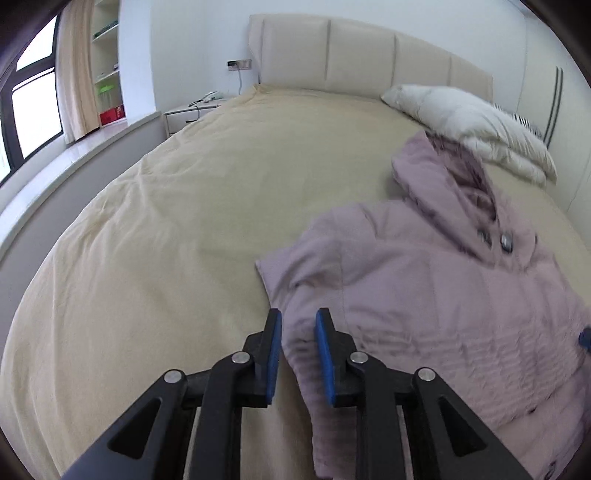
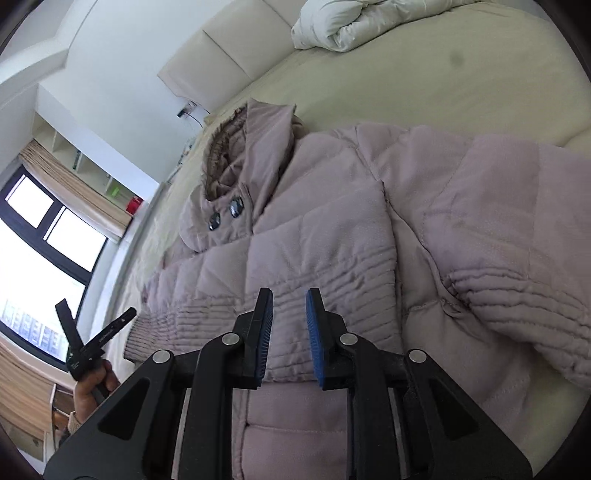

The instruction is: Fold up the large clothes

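Note:
A pale pink hooded padded jacket [image 1: 436, 288] lies flat on the beige bed [image 1: 192, 206], front up, hood toward the headboard, two dark buttons at the collar. My left gripper [image 1: 297, 325] is open and empty, just above the jacket's left edge near the folded-in sleeve. In the right wrist view the jacket [image 2: 332, 229] fills the frame, one sleeve [image 2: 517, 229] lying out to the right. My right gripper [image 2: 290, 299] is open and empty above the jacket's ribbed waist. The left gripper [image 2: 92, 332] shows there at the far left, held in a hand.
A white folded duvet [image 1: 476, 125] lies at the head of the bed beside the hood; it also shows in the right wrist view [image 2: 354, 26]. A padded headboard [image 1: 362, 55], a nightstand [image 1: 192, 110], a window sill [image 1: 74, 155] and shelves stand to the left.

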### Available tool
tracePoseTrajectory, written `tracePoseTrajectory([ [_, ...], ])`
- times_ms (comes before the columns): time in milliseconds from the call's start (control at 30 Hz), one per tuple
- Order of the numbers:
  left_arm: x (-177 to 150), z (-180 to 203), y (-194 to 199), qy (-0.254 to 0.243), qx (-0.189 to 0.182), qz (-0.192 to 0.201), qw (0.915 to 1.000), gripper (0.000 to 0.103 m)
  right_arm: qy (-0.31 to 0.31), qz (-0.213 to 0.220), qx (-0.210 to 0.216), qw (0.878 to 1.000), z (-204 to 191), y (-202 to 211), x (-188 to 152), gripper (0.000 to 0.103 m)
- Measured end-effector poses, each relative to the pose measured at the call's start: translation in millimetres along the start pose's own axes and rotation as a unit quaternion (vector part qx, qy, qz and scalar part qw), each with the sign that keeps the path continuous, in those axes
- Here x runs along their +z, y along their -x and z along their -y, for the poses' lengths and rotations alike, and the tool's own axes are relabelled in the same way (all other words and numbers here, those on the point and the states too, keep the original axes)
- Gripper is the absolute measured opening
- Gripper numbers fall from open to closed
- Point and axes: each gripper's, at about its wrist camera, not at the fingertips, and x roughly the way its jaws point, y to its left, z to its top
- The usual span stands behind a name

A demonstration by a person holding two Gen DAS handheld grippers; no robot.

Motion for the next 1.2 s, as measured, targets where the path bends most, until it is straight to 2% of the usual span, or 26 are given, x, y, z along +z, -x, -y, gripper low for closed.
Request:
tracePoseTrajectory([
  [33,-11,7,-8,-0.028,0.011,-0.015,0.9994,0.023,0.000,-0.014,-0.014,1.000,5,-6,-5,0.018],
  [67,-17,11,-11,-0.043,0.021,-0.013,0.9988,0.023,-0.003,-0.016,-0.007,1.000,11,-13,-9,0.018],
  [167,-6,3,1,-0.004,0.006,-0.019,0.9998,0.021,-0.023,-0.003,0.009,1.000,19,-5,-15,0.018],
  [267,0,8,43,-0.009,0.004,0.029,0.9995,0.022,-0.026,0.033,0.003,0.999,14,35,-18,0.018],
  [300,-2,12,60,-0.012,-0.005,0.045,0.9989,0.026,-0.021,0.056,0.008,0.998,14,53,-21,0.018],
  [333,-4,16,74,-0.011,-0.021,0.055,0.9982,0.030,-0.021,0.079,0.014,0.997,16,72,-26,0.025],
  [367,-10,20,87,-0.007,-0.035,0.062,0.9974,0.040,-0.027,0.101,0.014,0.994,23,90,-33,0.055],
  [400,-18,27,100,-0.004,-0.049,0.067,0.9965,0.051,-0.043,0.118,0.010,0.992,33,107,-41,0.074],
  [433,-25,33,109,-0.004,-0.063,0.069,0.9957,0.055,-0.069,0.142,0.009,0.987,47,126,-51,0.090],
  [500,-42,51,126,-0.014,-0.098,0.067,0.9928,0.061,-0.128,0.184,0.018,0.974,81,160,-72,0.090],
  [567,-62,69,137,-0.020,-0.122,0.055,0.9908,0.062,-0.200,0.177,0.019,0.964,118,182,-92,0.090],
  [633,-82,85,143,-0.018,-0.148,0.036,0.9882,0.062,-0.285,0.169,-0.002,0.944,160,202,-118,0.090],
  [700,-100,98,149,-0.014,-0.166,0.017,0.9859,0.062,-0.363,0.187,0.000,0.913,201,224,-144,0.085],
  [733,-111,105,152,-0.014,-0.175,0.006,0.9844,0.062,-0.398,0.208,0.022,0.893,217,234,-156,0.074],
  [767,-120,111,154,-0.014,-0.183,-0.006,0.9830,0.062,-0.425,0.220,0.038,0.877,231,242,-164,0.070],
  [867,-140,123,159,-0.010,-0.198,-0.034,0.9795,0.062,-0.467,0.265,0.047,0.842,258,265,-172,0.068],
  [933,-150,125,161,-0.004,-0.204,-0.044,0.9780,0.062,-0.492,0.298,0.031,0.817,278,278,-175,0.068],
  [1000,-155,124,164,0.000,-0.203,-0.050,0.9780,0.062,-0.529,0.313,0.042,0.788,298,283,-178,0.068],
  [1033,-156,123,165,0.002,-0.202,-0.052,0.9779,0.062,-0.538,0.320,0.047,0.778,309,284,-176,0.067],
  [1067,-155,121,164,0.005,-0.202,-0.053,0.9779,0.062,-0.540,0.326,0.043,0.775,314,287,-172,0.064],
  [1100,-153,120,164,0.008,-0.202,-0.054,0.9778,0.062,-0.536,0.327,0.034,0.778,317,289,-166,0.061],
  [1167,-149,116,164,0.016,-0.205,-0.055,0.9770,0.062,-0.521,0.324,0.015,0.790,329,305,-158,0.030],
  [1200,-145,114,163,0.019,-0.209,-0.054,0.9762,0.062,-0.502,0.320,-0.001,0.803,326,308,-149,0.026],
])
